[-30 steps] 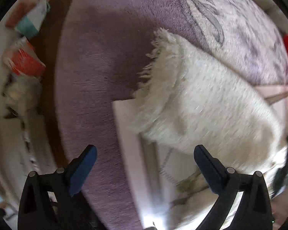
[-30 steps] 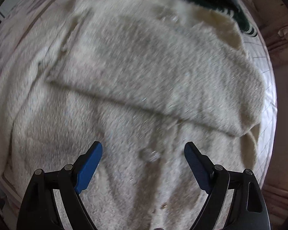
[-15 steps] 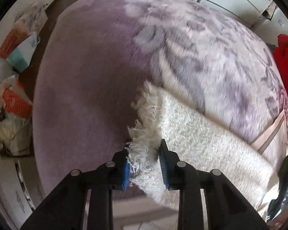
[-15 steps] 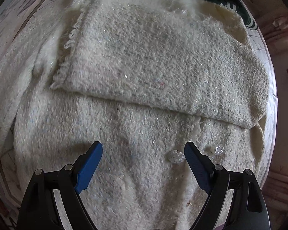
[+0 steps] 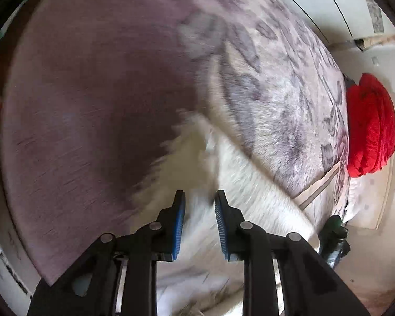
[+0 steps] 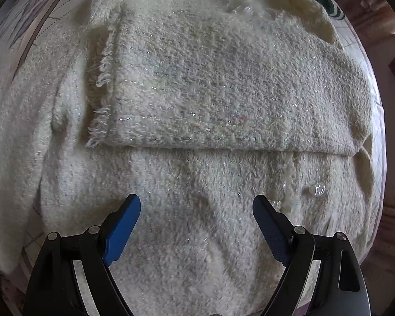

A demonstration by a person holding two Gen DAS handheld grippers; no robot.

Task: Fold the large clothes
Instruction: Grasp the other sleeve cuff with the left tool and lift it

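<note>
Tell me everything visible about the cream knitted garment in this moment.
The cream garment is a fluffy, loosely knitted piece with glittery threads, fringed cuffs and clear buttons. It lies flat on the patterned purple rug. One sleeve is folded across the body. The left gripper has just been closing and pinches the other fringed sleeve end; the right gripper hovers open above the body.

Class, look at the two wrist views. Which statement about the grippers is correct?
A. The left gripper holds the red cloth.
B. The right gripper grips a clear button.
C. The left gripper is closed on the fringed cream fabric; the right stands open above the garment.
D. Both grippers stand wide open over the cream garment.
C: the left gripper has its blue pads pressed on the fringed cream garment, while the right gripper stands wide, holding nothing.
</note>
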